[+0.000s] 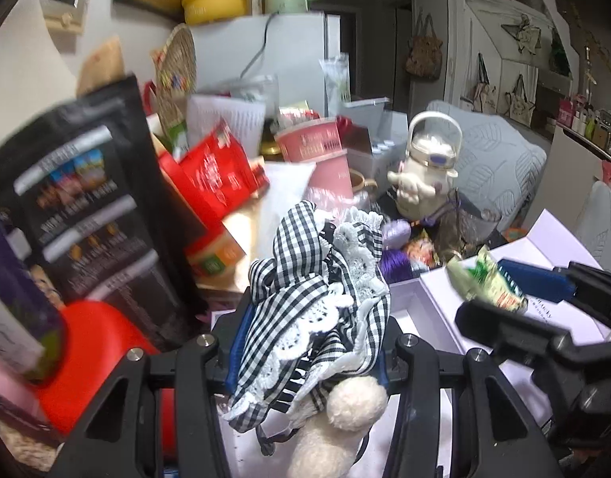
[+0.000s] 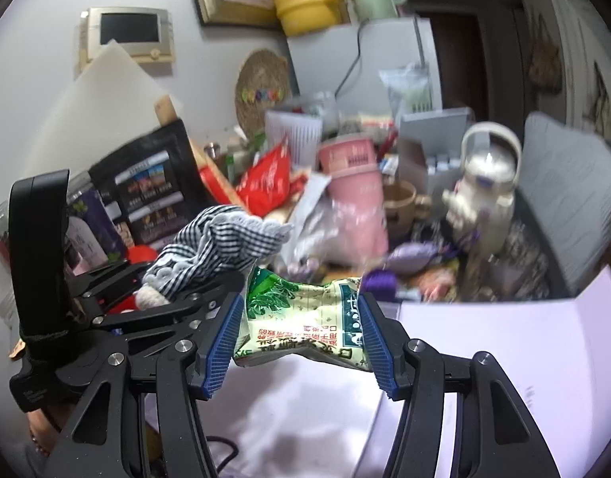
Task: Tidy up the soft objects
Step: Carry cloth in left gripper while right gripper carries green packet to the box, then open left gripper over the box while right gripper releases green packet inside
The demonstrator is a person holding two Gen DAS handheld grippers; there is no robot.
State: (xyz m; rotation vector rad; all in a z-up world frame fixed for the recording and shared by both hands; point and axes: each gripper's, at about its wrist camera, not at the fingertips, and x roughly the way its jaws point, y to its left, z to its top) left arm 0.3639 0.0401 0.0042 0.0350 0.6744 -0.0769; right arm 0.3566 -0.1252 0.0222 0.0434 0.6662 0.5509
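Observation:
My left gripper is shut on a black-and-white checked cloth item with white lace trim and a cream fluffy pompom; it also shows in the right wrist view. My right gripper is shut on a green-and-cream snack packet, squeezed between the blue pads. The packet and right gripper show in the left wrist view at the right. Both are held above an open pale lilac box.
A cluttered table lies ahead: a black printed bag, red packets, a pink cup, a cream kettle-shaped bottle, a red round object, purple items. A grey cushioned chair stands at the right.

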